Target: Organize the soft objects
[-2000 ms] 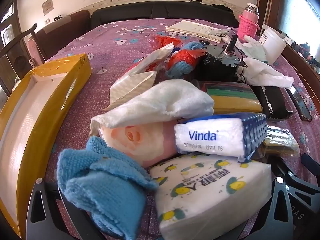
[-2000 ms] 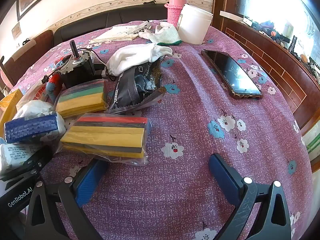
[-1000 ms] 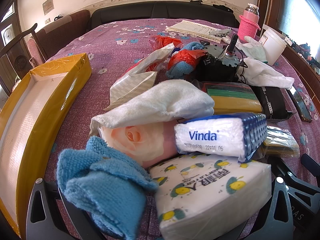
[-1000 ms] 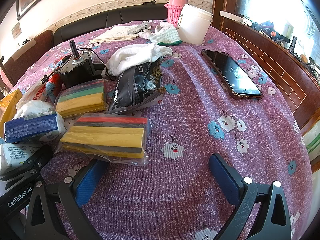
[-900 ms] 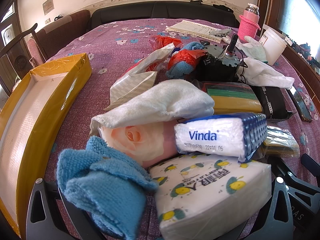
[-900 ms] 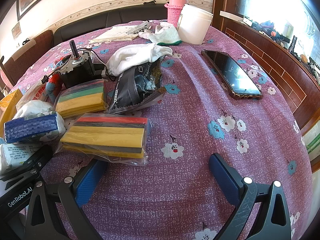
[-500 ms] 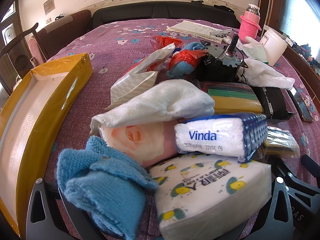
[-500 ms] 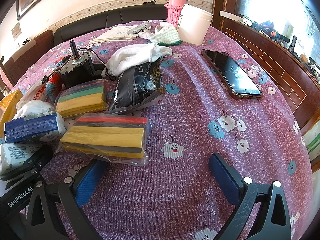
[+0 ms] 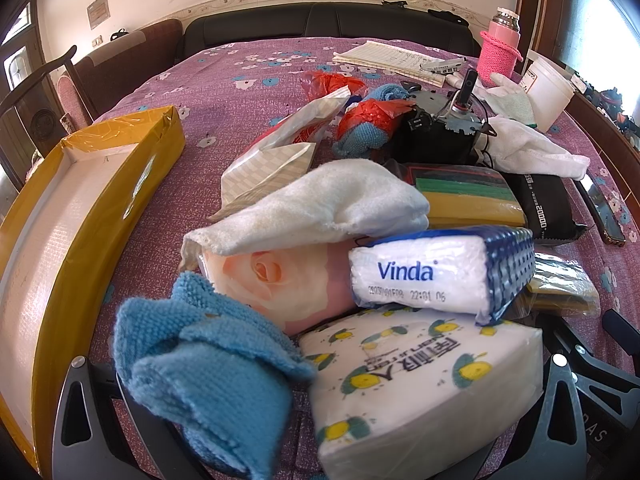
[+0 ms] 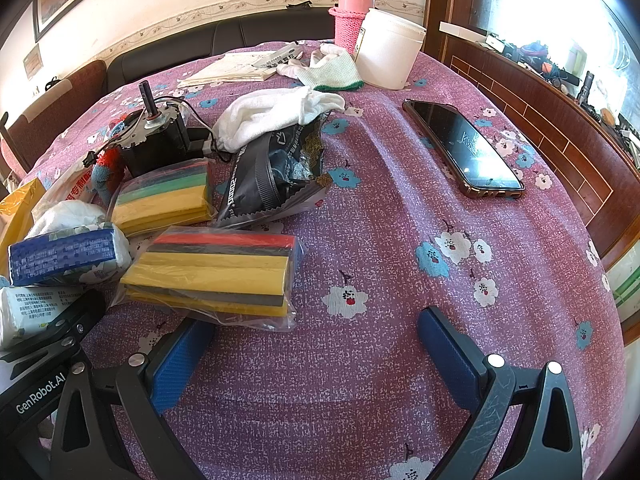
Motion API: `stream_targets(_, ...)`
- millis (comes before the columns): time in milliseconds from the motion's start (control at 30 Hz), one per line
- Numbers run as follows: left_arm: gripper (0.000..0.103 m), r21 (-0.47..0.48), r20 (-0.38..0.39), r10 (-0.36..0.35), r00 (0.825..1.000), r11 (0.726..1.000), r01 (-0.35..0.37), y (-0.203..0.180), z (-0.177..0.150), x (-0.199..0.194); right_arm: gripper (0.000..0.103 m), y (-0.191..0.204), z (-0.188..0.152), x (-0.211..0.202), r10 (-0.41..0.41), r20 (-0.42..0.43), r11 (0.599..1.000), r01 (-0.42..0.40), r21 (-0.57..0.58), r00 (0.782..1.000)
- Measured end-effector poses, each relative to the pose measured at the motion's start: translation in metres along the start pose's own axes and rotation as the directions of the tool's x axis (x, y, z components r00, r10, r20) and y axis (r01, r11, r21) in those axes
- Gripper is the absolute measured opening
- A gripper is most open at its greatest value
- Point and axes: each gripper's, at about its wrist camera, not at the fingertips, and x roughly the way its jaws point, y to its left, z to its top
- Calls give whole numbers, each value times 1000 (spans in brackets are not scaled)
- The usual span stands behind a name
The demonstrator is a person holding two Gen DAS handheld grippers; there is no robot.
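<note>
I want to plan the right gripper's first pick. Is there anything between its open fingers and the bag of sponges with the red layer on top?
Nothing visible blocks it. The right gripper is open over bare tablecloth, and the sponge bag lies just ahead of its left fingertip, its plastic edge almost touching.

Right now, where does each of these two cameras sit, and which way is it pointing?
Left wrist: sits on the left tool, low over the table, facing the sofa; it sees the blue cloth, lemon-print tissue pack and yellow box; only its own dark fingers show.
Right wrist: sits on the right tool, facing the window corner; it sees the sponge pack and phone; its blue pads show, wide apart.
Shared: the Vinda pack, motor, pink bottle.
</note>
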Motion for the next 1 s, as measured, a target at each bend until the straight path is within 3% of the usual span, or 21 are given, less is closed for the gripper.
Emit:
stream_targets(133,103,7,-5,-2,1000,1000,2,0,0,0,102,0,0,0,1,0,1000,-1,0,1000)
stream_targets(367,103,49,-148,-29,989,998,37,6,14,8,102,0,0,0,-1,0,1000,1,0,1000)
stream_targets(533,103,43,-40,-18,999,999,20,6,2,0,102,0,0,0,3,0,1000,-3,3,1000)
stream_targets(767,103,48,-136,-51,989,997,58,11,-1,-10,102,0,-1,-3,26,-95,999,-29,-35,995)
stream_targets(833,103,36,-90,-95,991,994,99,17,-5,-29,102,-2,-1,-5,39,-125,998,-46,-53,991)
stream_targets(900,103,45,11,-113,994,993,112,26,-8,-61,102,-5,-5,-10,39,-136,998,-44,-35,990)
stream_targets(1000,103,32,175,-147,973,989,144,51,-8,-124,102,-14,-16,-32,81,-76,996,-82,-17,994)
